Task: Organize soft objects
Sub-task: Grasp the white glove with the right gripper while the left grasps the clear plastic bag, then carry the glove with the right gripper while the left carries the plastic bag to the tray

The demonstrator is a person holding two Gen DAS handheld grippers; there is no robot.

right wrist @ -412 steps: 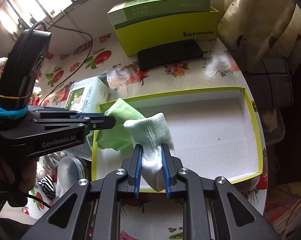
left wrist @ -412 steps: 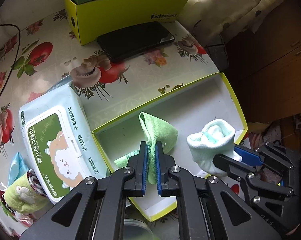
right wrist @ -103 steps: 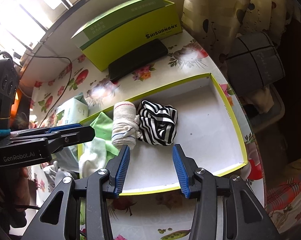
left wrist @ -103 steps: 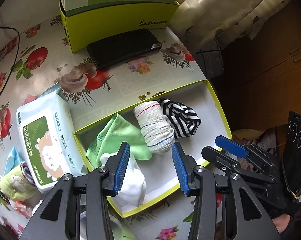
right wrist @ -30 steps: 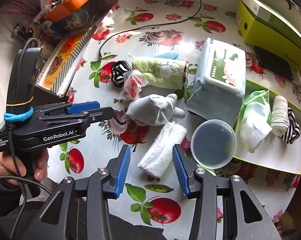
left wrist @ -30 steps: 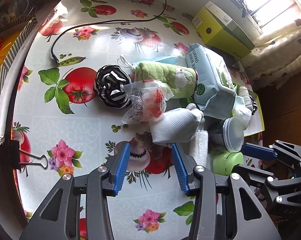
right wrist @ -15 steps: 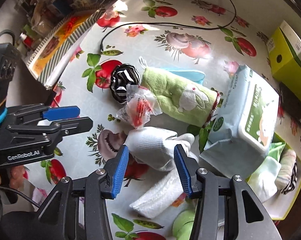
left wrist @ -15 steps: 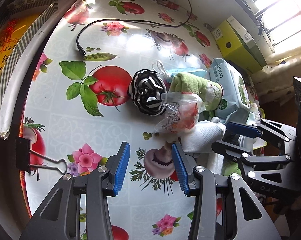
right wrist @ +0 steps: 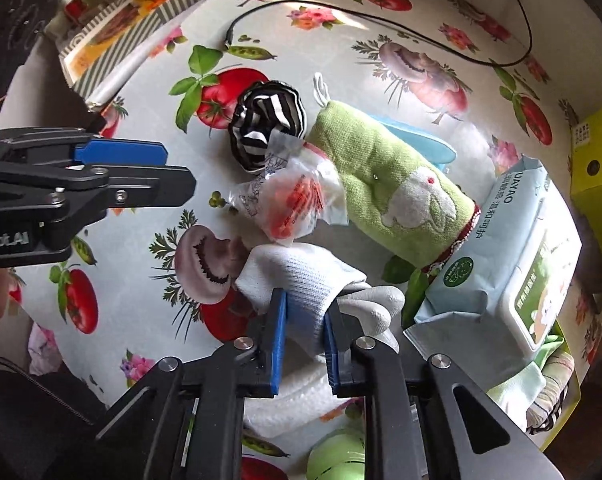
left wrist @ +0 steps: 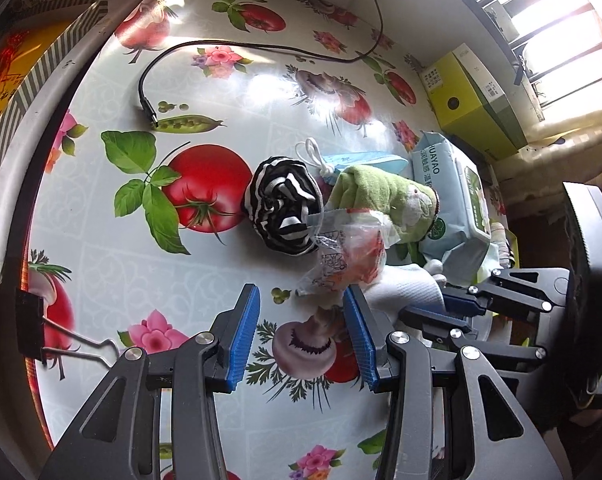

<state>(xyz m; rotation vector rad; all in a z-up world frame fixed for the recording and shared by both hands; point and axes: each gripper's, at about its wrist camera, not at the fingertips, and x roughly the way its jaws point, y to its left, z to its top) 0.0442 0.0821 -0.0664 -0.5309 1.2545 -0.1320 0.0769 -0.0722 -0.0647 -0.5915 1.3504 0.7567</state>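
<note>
Right gripper (right wrist: 301,340), lower centre: jaws have just closed, clamped on white ribbed knit glove (right wrist: 301,276). Left gripper (left wrist: 301,336): jaws wide, empty. Outstanding: black-and-white striped sock ball (left wrist: 283,208), green plush towel roll (right wrist: 389,196). Several soft items already in yellow-rimmed tray (right wrist: 557,436), lower right.

Right tool (right wrist: 301,320) just clamped, left tool (left wrist: 303,330) spread

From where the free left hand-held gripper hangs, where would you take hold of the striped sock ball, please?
Probably across the middle of the striped sock ball, coming from above. It is a rounded bundle lying on the tablecloth, with open space on its tomato side. A plastic packet leans on its other side, so keep the fingers off that edge.
</note>
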